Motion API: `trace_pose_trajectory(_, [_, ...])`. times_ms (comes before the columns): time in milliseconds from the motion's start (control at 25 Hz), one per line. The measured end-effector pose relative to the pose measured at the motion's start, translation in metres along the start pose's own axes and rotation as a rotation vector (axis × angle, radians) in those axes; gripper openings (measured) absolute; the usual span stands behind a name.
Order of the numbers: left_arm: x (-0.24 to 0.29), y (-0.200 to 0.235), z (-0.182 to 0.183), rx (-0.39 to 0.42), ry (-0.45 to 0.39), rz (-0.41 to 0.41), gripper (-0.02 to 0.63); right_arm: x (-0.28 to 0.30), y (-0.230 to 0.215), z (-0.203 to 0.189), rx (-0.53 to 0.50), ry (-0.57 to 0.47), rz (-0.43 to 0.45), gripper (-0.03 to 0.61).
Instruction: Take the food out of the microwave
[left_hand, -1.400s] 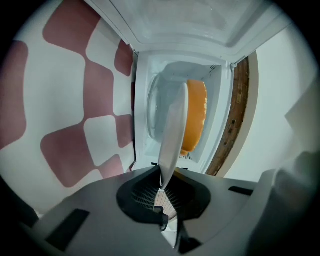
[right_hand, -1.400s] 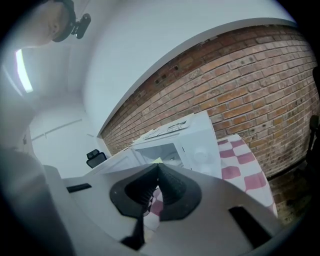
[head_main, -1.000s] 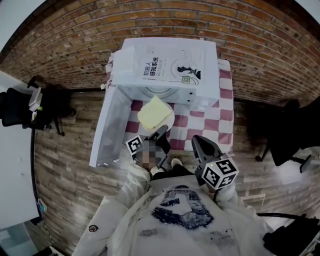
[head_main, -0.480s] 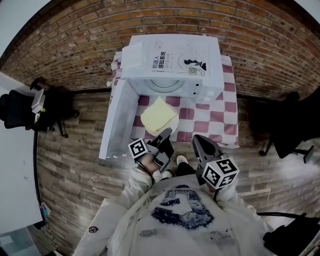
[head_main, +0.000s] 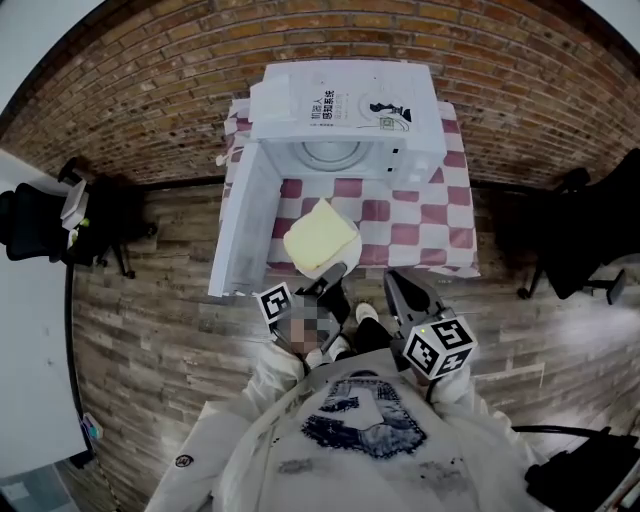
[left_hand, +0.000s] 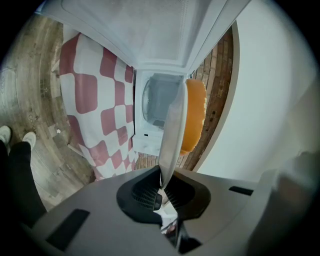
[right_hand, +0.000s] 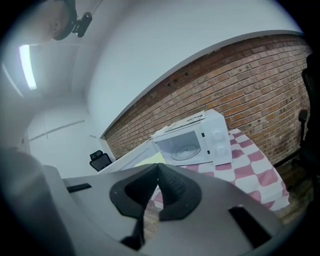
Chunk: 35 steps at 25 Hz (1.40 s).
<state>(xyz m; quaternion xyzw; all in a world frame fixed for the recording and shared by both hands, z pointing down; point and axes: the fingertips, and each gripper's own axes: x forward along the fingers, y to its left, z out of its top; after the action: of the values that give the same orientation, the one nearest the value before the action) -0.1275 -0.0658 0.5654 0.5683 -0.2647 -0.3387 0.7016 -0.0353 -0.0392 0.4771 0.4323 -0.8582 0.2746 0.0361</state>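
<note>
A red-and-white checked tablecloth (head_main: 440, 215) covers the counter and hangs over its front edge. Behind it runs a red brick wall (head_main: 150, 90), and below lies a floor of grey-brown wood-look planks (head_main: 150, 300). A black office chair (head_main: 25, 215) stands at the far left, near the corner of a white desk (head_main: 30, 340) and well apart from the counter. A second black office chair (head_main: 575, 255) stands to the right. In the right gripper view a long bright ceiling light strip (right_hand: 27, 67) glows overhead.
</note>
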Motion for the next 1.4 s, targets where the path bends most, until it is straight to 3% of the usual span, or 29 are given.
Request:
trace_pose_trajectory(680, [-0.068, -0.011, -0.037, 0.005, 0.062, -0.032, 0.020, -0.041, 0.052, -0.042, -0.017, -0.036, -0.033, 0.014])
trace_pose_trajectory(1400, [-0.088, -0.019, -0.033, -0.010, 0.063, -0.052, 0.020, -0.037, 0.076, -0.048, -0.052, -0.024, -0.024, 0.014])
